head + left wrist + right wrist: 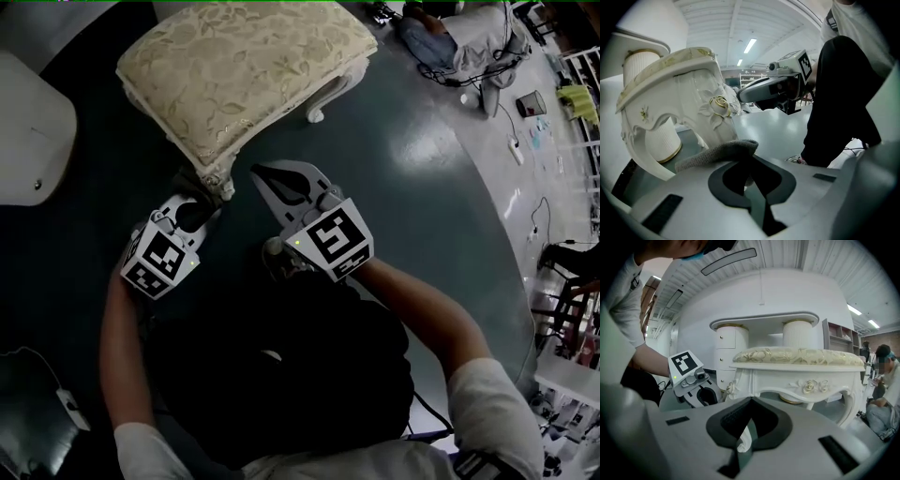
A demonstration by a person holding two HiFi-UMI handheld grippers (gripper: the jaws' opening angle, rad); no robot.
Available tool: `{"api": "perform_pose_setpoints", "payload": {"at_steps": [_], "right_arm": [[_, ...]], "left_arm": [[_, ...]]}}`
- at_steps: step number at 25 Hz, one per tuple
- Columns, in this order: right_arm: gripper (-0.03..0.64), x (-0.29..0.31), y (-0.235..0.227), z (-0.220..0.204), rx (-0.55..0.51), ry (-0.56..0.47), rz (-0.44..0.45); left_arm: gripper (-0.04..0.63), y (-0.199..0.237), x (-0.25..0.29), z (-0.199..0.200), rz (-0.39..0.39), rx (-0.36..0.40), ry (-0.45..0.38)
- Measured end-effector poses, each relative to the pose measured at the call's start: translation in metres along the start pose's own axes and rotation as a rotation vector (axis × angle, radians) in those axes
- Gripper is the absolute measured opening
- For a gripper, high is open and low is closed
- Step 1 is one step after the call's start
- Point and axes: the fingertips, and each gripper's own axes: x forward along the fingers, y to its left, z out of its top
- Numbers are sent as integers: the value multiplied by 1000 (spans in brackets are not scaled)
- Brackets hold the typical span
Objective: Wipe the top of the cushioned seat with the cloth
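Observation:
The seat is a white carved stool with a cream floral cushion (pixel 239 66), standing just beyond both grippers. My left gripper (pixel 212 200) is low at the stool's near corner leg (pixel 220 181). It is shut on a grey cloth (pixel 715 154), which sticks out to the left of its tips (pixel 751 157) in the left gripper view, below the seat's underside (pixel 689 98). My right gripper (pixel 259 172) is to its right, shut and with nothing in it. In the right gripper view its tips (pixel 751 400) point at the stool's side rail (pixel 801 373), below the cushion (pixel 799 355), with the left gripper (pixel 693 383) at the left.
A white dresser with fluted columns (pixel 764 333) stands behind the stool, and its rounded edge (pixel 28 131) shows at the left. A person (pixel 450 37) sits on the dark green floor at the upper right, among cables (pixel 511 141). My own dark-trousered legs (pixel 281 375) are below the grippers.

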Motion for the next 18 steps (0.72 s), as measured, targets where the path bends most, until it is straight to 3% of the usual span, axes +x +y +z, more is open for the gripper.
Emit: {"api": "perform_pose_setpoints", "payload": {"at_steps": [18], "right_arm": [[9,17,-11,-57,55,51,42]], "left_arm": [[21,2,35,-40,12,0,119]]}}
